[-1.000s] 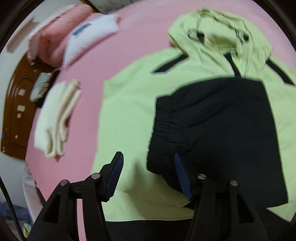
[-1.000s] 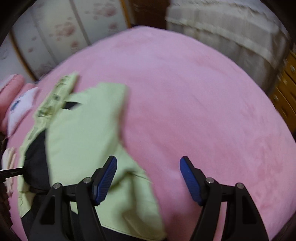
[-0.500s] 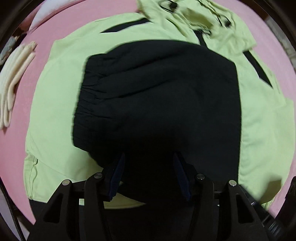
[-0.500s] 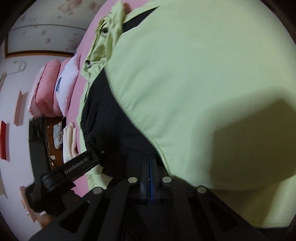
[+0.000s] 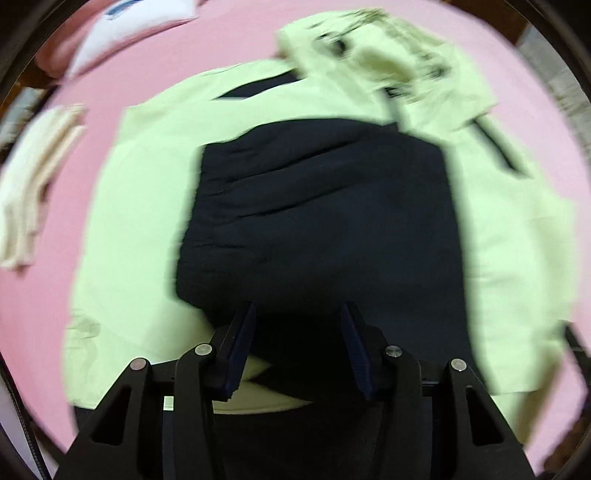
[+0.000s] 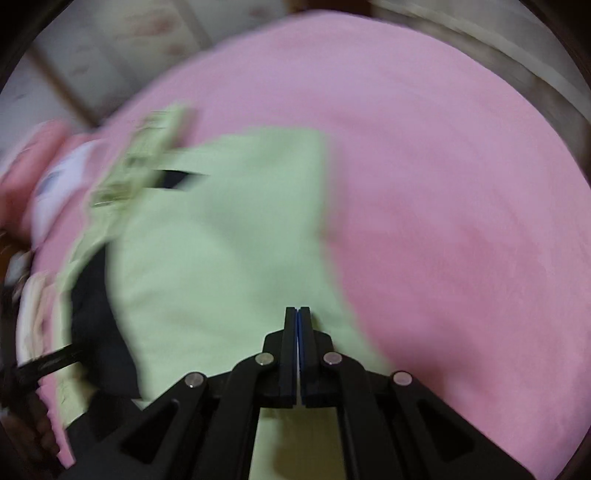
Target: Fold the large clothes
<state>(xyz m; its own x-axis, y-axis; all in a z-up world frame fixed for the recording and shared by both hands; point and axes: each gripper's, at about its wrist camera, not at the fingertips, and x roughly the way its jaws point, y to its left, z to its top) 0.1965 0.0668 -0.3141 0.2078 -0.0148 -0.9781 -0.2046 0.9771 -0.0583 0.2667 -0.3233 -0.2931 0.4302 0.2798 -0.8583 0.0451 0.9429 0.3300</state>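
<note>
A pink bed (image 5: 155, 74) carries a light green jacket (image 5: 140, 236), a cream folded cloth (image 5: 29, 177) beside it, and pillows (image 5: 129, 33) at the head.

Hooded jacket (image 5: 140, 229): pale green cloth, matt and smooth, with a dark navy cloth panel (image 5: 325, 221), matt and finely creased, at its middle. Bed cover (image 6: 443, 184) beneath the jacket: pink cloth, soft, slightly napped. Left gripper (image 5: 298, 347): matt black plastic, silver metal pins, blue pads (image 5: 243, 343).

Pink bedspread (image 5: 240, 40), white pillow (image 5: 136, 35), folded cream towel (image 5: 33, 177)
</note>
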